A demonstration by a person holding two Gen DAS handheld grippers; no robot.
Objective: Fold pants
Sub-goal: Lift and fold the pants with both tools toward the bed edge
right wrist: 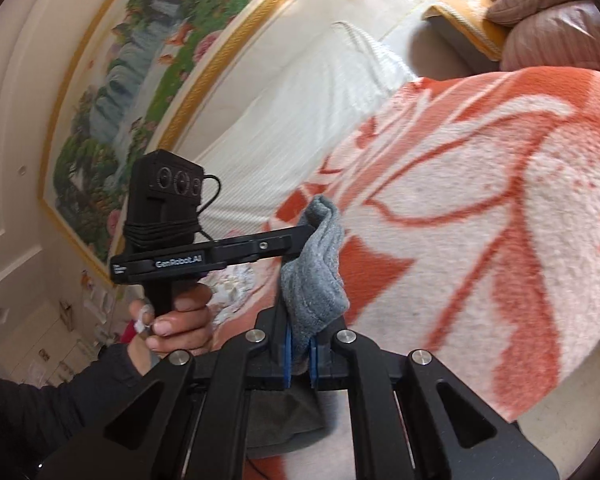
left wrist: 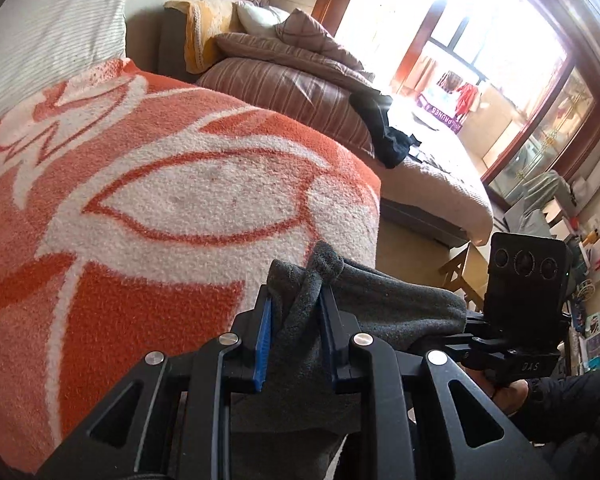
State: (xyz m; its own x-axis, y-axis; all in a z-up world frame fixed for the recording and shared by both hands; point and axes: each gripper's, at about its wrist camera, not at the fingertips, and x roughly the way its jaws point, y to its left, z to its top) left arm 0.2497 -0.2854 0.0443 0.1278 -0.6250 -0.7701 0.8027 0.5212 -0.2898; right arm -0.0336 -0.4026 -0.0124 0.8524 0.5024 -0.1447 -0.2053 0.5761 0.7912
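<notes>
Over an orange-and-white blanket (left wrist: 148, 208) (bedroom), 2 claws, left claw (left wrist: 296, 320) and right claw (right wrist: 300, 354), both clamped on grey pants (left wrist: 380, 300).

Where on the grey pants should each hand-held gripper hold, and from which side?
Grip the bunched edge of the grey pants, as now: the left hand-held gripper and right hand-held gripper each pinch a thick fold between blue pads, coming from the near side of the orange-and-white blanket. The fleece hangs slack between them, so two spread edge grips suit it.
</notes>
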